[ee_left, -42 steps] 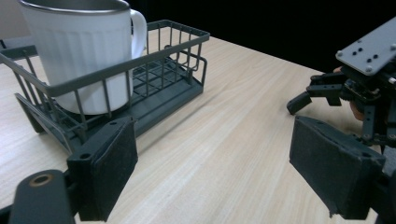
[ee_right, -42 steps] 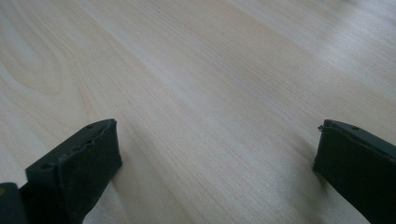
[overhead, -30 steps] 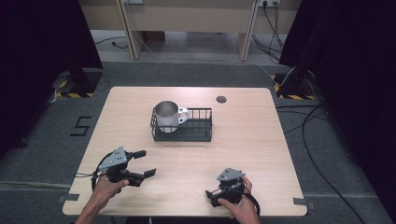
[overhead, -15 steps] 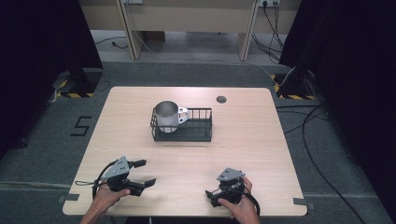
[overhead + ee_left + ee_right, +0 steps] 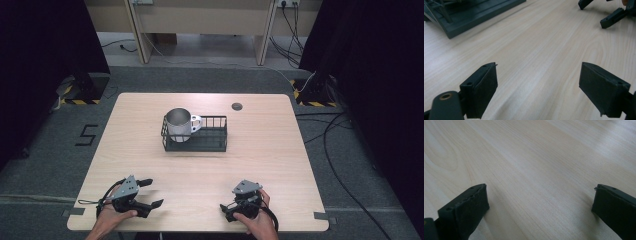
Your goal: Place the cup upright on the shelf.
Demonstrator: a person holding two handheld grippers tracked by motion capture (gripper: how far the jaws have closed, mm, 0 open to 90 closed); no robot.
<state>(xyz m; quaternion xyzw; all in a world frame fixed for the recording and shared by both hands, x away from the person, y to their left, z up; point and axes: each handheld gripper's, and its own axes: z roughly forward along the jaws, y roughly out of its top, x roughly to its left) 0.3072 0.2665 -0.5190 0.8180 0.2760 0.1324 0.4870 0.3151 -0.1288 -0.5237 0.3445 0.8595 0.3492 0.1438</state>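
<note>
Steel mug in wire rack, both grippers empty at near edge

Steel mug (image 5: 178, 124) stands upright in the left end of the black wire rack (image 5: 210, 141), mid-table, well apart from both grippers; white handle (image 5: 195, 123) points right, toward the empty part of the rack. Judged handling: rigid, fairly light if empty, contents cannot be told; polished wall likely slippery for flat pads, so a pinch over the rim or on the handle looks safer than squeezing the round body; not fragile, but it could tip or clang against the rack wires on lift-out. Rack looks stiff and light, may drag along if the mug snags; its dark base corner shows in the left gripper view (image 5: 461, 17).

Left gripper (image 5: 146, 192) rests low at the near-left of the wooden table (image 5: 280, 150), jaws wide apart, nothing between them; same in the left gripper view, bare wood between the pads. Right gripper (image 5: 226, 210) sits at the near-right, jaws spread in the right gripper view, holding nothing; its jaw tips also show far off in the left gripper view (image 5: 596, 12).

Writing: no brand or label legible on mug, rack or grippers; a figure "5" (image 5: 87, 135) is marked on the floor left of the table; small dark round grommet (image 5: 236, 106) near the far edge, unmarked.
</note>
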